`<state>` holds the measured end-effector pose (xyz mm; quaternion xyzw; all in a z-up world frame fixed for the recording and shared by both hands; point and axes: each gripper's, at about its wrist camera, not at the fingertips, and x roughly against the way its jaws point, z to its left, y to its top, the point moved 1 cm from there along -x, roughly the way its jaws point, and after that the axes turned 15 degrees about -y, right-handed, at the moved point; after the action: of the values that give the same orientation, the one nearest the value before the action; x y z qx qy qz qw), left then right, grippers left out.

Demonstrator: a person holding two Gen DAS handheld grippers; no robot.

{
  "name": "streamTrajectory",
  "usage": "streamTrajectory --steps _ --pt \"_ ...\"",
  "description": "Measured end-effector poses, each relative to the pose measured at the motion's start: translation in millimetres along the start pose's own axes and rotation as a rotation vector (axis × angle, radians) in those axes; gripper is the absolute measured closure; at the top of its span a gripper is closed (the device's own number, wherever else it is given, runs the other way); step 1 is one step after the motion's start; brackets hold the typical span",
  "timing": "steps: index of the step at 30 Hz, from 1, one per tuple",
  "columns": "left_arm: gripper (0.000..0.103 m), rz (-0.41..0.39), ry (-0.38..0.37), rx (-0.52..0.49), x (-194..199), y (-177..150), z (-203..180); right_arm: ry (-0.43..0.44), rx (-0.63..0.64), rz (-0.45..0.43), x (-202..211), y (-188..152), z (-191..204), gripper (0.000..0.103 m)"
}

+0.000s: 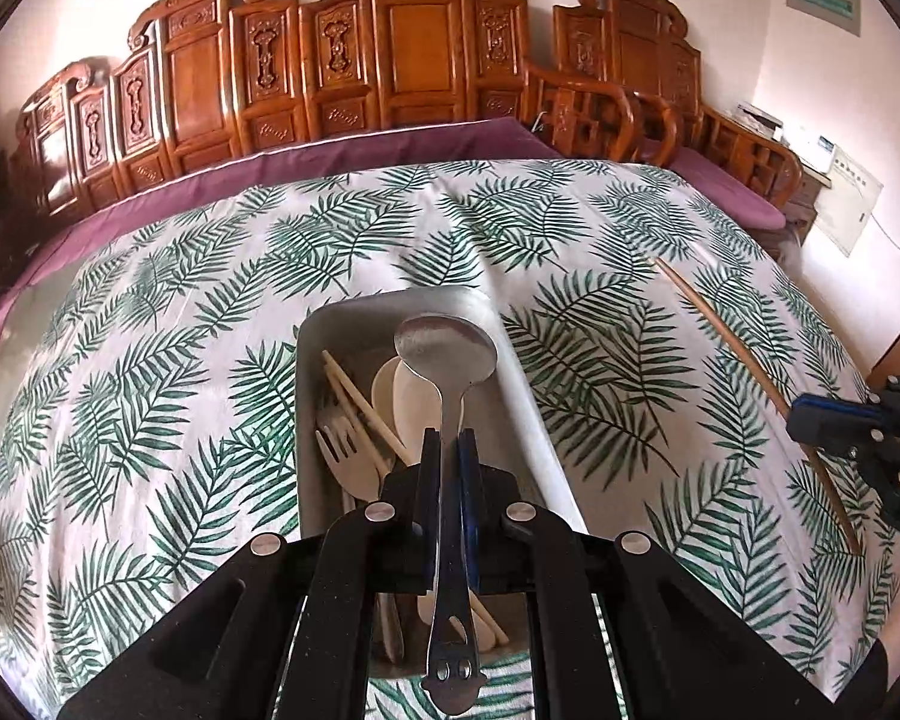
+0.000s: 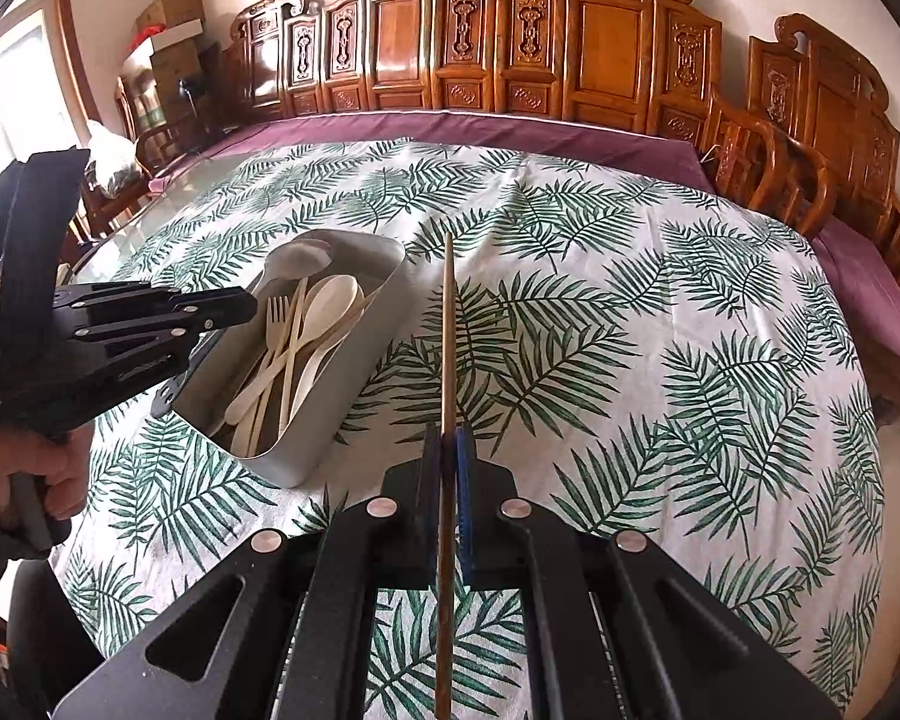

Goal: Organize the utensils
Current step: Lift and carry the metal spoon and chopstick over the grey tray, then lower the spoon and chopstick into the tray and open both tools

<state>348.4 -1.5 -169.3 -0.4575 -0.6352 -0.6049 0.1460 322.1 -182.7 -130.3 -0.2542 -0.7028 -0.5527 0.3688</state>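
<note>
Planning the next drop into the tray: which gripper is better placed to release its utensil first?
Left. The left gripper already holds the metal spoon directly over the tray, while the right gripper holds its chopstick off to the tray's side, above the tablecloth.

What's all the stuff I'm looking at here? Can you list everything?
metal spoon: one, silver, held above the tray
chopstick: one, brown wood, held over the cloth, right of the tray
tray: one, grey, on the tablecloth
cream utensils: several spoons, a fork, chopsticks, in the tray
tablecloth: one, white with green leaves
bench: carved, brown, purple cushion, behind the table
left gripper: black, shut on the spoon
right gripper: black, shut on the chopstick
</note>
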Motion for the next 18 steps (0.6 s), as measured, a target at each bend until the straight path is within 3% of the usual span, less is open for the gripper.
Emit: streamTrajectory --steps 9,18 --pt "0.097 -0.003 0.008 0.027 -17.4 10.4 17.2 0.005 0.008 0.024 -13.1 -1.6 4.5 0.097" --pt "0.097 -0.031 0.018 0.063 -6.3 8.7 35.9 0.013 0.012 0.033 -22.4 -0.1 12.2 0.097"
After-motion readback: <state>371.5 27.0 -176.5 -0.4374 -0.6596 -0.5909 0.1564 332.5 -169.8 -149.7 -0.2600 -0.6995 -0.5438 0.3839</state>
